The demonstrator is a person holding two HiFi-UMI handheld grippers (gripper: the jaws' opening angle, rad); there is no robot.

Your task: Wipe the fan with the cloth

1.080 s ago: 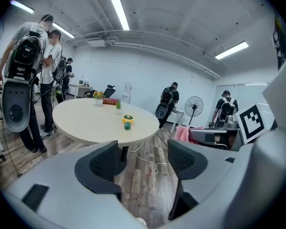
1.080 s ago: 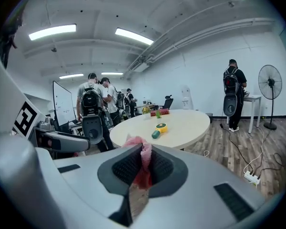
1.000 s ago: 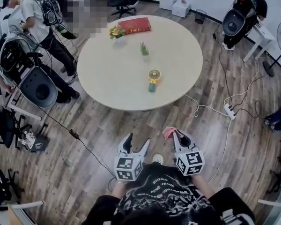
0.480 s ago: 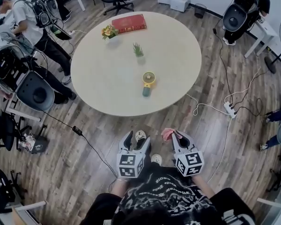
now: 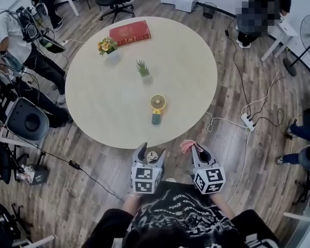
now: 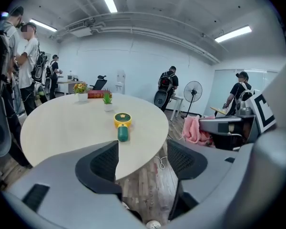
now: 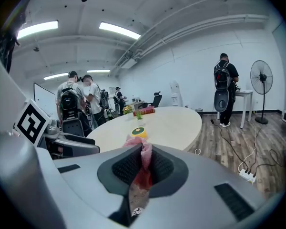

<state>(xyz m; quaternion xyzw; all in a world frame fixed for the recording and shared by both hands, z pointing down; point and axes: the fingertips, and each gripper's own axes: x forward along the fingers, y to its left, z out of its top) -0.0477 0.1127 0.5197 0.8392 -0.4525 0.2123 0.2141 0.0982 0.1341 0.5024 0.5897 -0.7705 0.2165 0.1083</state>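
Wiping has not begun; the pink cloth [image 7: 142, 151] is already in hand, pinched between the clenched right tongs [image 5: 195, 149]; the left tongs [image 5: 151, 151] are released, with only floor between them. Both hover over the floor just short of the tabletop's [image 5: 98, 107] near edge. The small yellow-and-green fan [image 5: 156, 107] lies on the near part of the tabletop, well apart from the cloth; reaching it, steadying it and wiping are all left to do.

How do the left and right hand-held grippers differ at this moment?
The left hand-held gripper is open, the right hand-held gripper shut. The left holds nothing; the right pinches the pink cloth. Both point at the table, short of the fan.
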